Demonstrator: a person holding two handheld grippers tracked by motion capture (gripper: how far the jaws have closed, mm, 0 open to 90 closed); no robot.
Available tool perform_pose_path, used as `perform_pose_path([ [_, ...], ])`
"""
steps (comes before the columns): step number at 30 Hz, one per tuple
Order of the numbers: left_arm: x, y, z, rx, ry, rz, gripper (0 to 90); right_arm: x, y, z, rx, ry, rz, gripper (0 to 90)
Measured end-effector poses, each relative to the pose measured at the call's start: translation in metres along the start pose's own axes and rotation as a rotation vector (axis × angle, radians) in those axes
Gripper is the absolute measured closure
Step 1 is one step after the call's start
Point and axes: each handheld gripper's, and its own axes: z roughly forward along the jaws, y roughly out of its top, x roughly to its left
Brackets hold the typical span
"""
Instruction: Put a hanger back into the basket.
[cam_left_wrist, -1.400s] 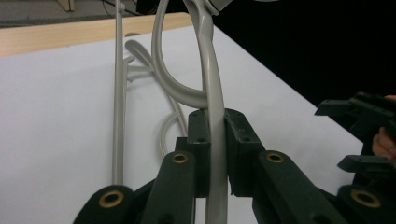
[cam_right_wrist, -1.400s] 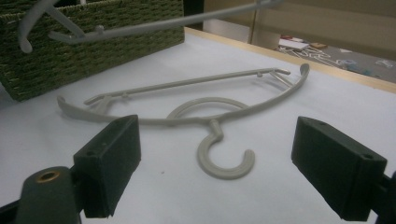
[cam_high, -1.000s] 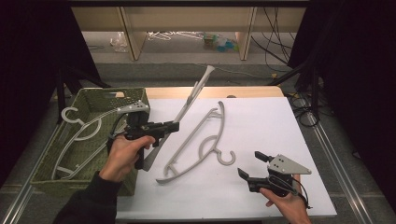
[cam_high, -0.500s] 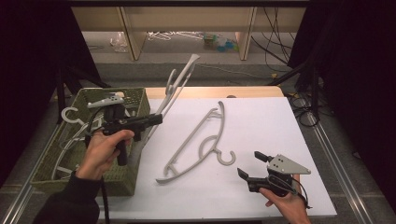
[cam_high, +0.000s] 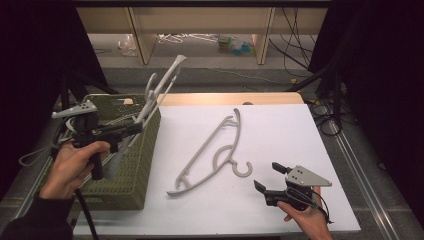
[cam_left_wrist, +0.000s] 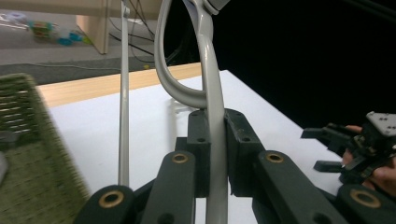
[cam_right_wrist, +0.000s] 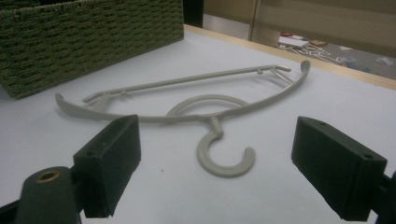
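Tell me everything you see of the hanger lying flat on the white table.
The hanger on the table is light grey, plastic by its look: a curved shoulder bar, a thin straight lower bar, a ring at the neck and an open hook pointing toward the right gripper. It lies flat and diagonal on the white table, right of the basket. Nothing grips it.

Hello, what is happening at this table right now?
A person works with a gripper in each hand, putting grey hangers into a green basket at the table's left side. The left gripper is shut on one hanger and holds it above the basket, where it sticks upward. A second hanger lies flat on the white table. The right gripper rests near that hanger's hook, jaws open and empty.
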Motion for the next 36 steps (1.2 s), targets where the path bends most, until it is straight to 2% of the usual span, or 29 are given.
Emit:
perform_pose_path([
  [3, 0.01, -0.006, -0.014, 0.001, 0.022, 0.006, 81.3, -0.001, 0.0, 0.0, 0.009, 0.0, -0.009, 16.8],
  [4, 0.01, -0.006, -0.014, 0.001, 0.022, 0.006, 81.3, -0.001, 0.0, 0.0, 0.009, 0.0, -0.009, 16.8],
  [5, 0.015, -0.01, -0.02, 0.008, 0.033, 0.01, 81.3, 0.001, 0.0, 0.0, 0.02, 0.009, 0.012, 16.8],
  [7, 0.018, -0.012, -0.021, 0.01, 0.037, 0.009, 81.3, 0.001, 0.0, 0.0, 0.019, 0.007, 0.008, 16.8],
  [9, 0.025, -0.017, -0.026, 0.01, 0.05, 0.025, 81.3, 0.001, 0.0, 0.0, 0.019, 0.007, 0.008, 16.8],
  [10, 0.028, -0.02, -0.028, 0.011, 0.051, 0.017, 81.3, 0.001, -0.001, 0.002, 0.008, 0.014, 0.019, 16.8],
  [14, 0.038, -0.029, -0.035, 0.035, 0.06, 0.031, 81.3, 0.001, -0.001, 0.002, 0.008, 0.019, 0.02, 16.8],
  [16, 0.043, -0.034, -0.037, 0.036, 0.065, 0.02, 81.3, 0.001, -0.001, 0.002, 0.012, 0.016, 0.018, 16.8],
  [17, 0.045, -0.035, -0.038, 0.035, 0.068, 0.017, 81.3, 0.0, -0.001, 0.001, 0.009, 0.002, -0.001, 16.8],
  [18, 0.049, -0.037, -0.04, 0.036, 0.073, 0.015, 81.3, 0.0, -0.001, 0.002, -0.002, 0.007, 0.001, 16.8],
  [20, 0.054, -0.04, -0.044, 0.034, 0.079, 0.013, 81.3, 0.001, -0.001, 0.002, 0.008, 0.017, 0.017, 16.8],
  [23, 0.062, -0.041, -0.05, 0.02, 0.091, 0.014, 81.3, 0.0, 0.0, 0.0, 0.024, 0.001, 0.0, 16.7],
  [24, 0.066, -0.041, -0.054, 0.016, 0.098, 0.007, 81.3, 0.0, -0.001, 0.003, -0.001, 0.007, 0.001, 16.8],
  [27, 0.072, -0.04, -0.057, 0.02, 0.103, 0.011, 81.3, 0.0, -0.001, 0.003, -0.001, 0.007, 0.0, 16.8],
  [28, 0.077, -0.039, -0.059, 0.028, 0.108, 0.015, 81.3, 0.0, -0.001, 0.001, 0.024, 0.001, -0.003, 16.8],
  [30, 0.081, -0.039, -0.061, 0.032, 0.11, 0.018, 81.3, 0.0, 0.0, 0.0, 0.031, -0.001, -0.004, 16.8],
  [33, 0.086, -0.041, -0.065, 0.045, 0.103, 0.024, 81.3, 0.0, -0.001, 0.003, 0.0, 0.006, 0.001, 16.8],
  [36, 0.088, -0.044, -0.068, 0.042, 0.092, 0.026, 81.3, -0.001, -0.001, 0.002, 0.019, -0.001, -0.003, 16.8],
])
